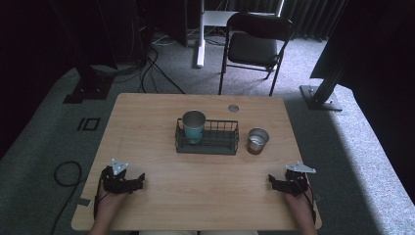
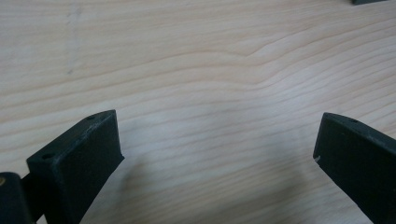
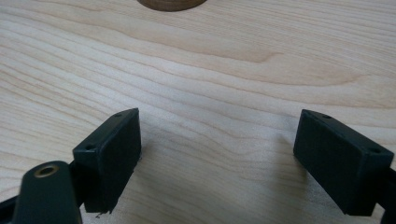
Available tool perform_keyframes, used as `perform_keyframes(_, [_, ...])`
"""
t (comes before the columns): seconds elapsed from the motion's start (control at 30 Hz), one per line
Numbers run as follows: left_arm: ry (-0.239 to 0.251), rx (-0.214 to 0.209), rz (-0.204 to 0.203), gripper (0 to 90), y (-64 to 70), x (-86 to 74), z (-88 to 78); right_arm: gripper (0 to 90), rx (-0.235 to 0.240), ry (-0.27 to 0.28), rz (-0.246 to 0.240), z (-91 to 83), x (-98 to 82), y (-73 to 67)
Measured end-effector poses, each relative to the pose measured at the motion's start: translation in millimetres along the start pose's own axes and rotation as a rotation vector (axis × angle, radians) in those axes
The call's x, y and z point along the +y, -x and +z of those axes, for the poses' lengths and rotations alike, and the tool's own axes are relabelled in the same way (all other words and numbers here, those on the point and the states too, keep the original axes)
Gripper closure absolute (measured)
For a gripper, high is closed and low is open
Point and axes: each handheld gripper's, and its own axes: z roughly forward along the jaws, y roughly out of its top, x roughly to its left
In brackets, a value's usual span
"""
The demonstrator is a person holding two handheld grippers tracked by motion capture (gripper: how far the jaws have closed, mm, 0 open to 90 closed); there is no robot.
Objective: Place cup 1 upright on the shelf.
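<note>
Pale wood grain across the table [image 1: 195, 196] in the high view, with a dark wire basket [image 1: 207, 142] as landmark near its middle. Inside the basket at its left end, upright, a teal cup [image 1: 194, 126] with a metal rim; just beside the basket's right end, outside it and apart from the wire, a small steel cup [image 1: 257, 140], also upright. Well short of the basket on the person's side, left gripper [image 1: 138, 182] low over the wood toward the basket's left, right gripper [image 1: 272, 181] likewise toward its right, nearer the steel cup, both empty. In the left gripper view, jaws spread wide over bare grain, nothing between them, a dark corner of the basket [image 2: 369, 2] just at the top edge. In the right gripper view, jaws equally wide apart and empty, the rounded foot of the steel cup [image 3: 171, 4] straight ahead at the top edge. Likely risks from here: thin, light steel cup tipping or skating on the smooth wood if one jaw meets it before the other; rim clipping the basket's wire wall on the way over if carried too low; knocking the teal cup if set down too close to it.
</note>
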Motion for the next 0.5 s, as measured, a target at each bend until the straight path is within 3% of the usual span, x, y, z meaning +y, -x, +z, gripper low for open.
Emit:
perform_keyframes(0.23, [-0.025,0.025,-0.034,1.6,-10.8,-4.4,-3.9,14.7,0.0,0.0,0.0,0.0,0.0,0.0])
perform_keyframes(0.5, [-0.057,0.036,-0.025,1.6,-14.6,-6.6,-3.0,14.7,0.0,0.0,0.0,0.0,0.0,0.0])
